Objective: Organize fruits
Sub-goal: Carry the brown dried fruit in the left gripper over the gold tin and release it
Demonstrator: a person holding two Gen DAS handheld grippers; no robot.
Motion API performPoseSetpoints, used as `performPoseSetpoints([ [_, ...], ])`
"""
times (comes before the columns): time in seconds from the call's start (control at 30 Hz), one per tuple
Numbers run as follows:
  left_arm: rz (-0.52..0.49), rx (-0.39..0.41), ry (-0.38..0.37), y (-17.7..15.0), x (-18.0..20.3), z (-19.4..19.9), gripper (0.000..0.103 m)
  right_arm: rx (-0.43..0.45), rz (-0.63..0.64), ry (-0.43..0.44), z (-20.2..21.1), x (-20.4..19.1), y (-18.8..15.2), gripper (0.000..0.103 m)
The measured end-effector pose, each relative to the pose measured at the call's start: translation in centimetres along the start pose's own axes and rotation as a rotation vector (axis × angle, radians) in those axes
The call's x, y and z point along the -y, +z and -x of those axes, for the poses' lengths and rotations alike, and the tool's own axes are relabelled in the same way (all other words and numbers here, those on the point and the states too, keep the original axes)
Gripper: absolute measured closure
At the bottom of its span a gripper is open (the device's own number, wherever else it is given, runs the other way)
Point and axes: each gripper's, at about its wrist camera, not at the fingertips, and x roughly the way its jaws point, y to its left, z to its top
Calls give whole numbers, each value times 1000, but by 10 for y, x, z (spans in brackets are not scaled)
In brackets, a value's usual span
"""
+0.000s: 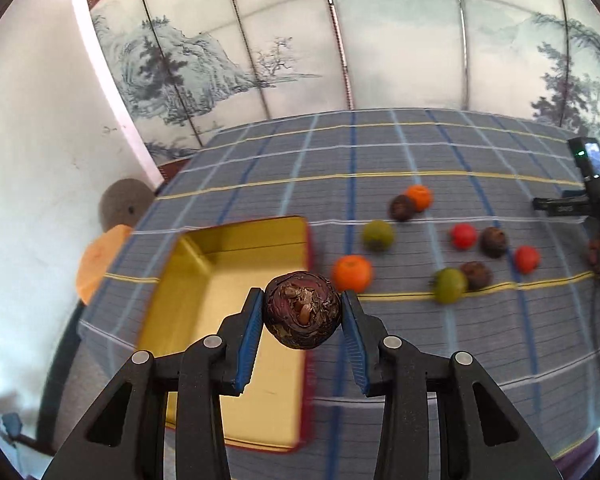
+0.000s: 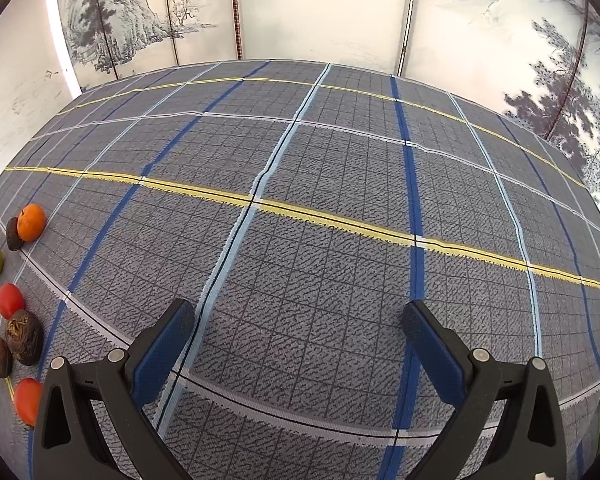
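My left gripper point(image 1: 302, 309) is shut on a dark brown wrinkled fruit point(image 1: 302, 309), held in the air over the right rim of an open gold tin box point(image 1: 204, 280) with a red outside. Right of the box several fruits lie on the checked cloth: an orange one point(image 1: 352, 273), a green one point(image 1: 377, 235), a red one point(image 1: 463, 235), dark brown ones point(image 1: 494, 241). My right gripper point(image 2: 298, 328) stands open above bare cloth, with nothing between its fingers. The same fruits show at the left edge of the right wrist view, among them an orange one point(image 2: 31, 222) and a red one point(image 2: 10, 300).
A blue-grey checked tablecloth point(image 2: 340, 160) with yellow and blue stripes covers the table. A painted folding screen point(image 1: 300, 40) stands behind it. The other gripper's black camera mount point(image 1: 592, 184) shows at the right edge. An orange and grey round stool point(image 1: 104, 248) sits left of the table.
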Motion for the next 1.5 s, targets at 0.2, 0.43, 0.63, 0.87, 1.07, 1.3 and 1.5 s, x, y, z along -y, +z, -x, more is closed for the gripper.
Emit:
performPoseSetpoints([
  [0.2,-6,-42,32,1,-30,-30,63,0,0,0,0,0,0,1],
  [0.43,-41,-52,58,12,-58,-67,63,0,0,0,0,0,0,1],
  [0.63,-75,-55,79,23,-73,-94,63,1,0,0,0,0,0,1],
  [0.87,-144,-58,108,33,-77,-117,62,1,0,0,0,0,0,1],
  [1.07,-181,-86,115,36,-76,-137,62,1,0,0,0,0,0,1],
  [1.3,-170,-117,125,38,-84,-155,62,1,0,0,0,0,0,1],
  [1.5,-170,-125,145,35,-87,-167,61,1,0,0,0,0,0,1],
])
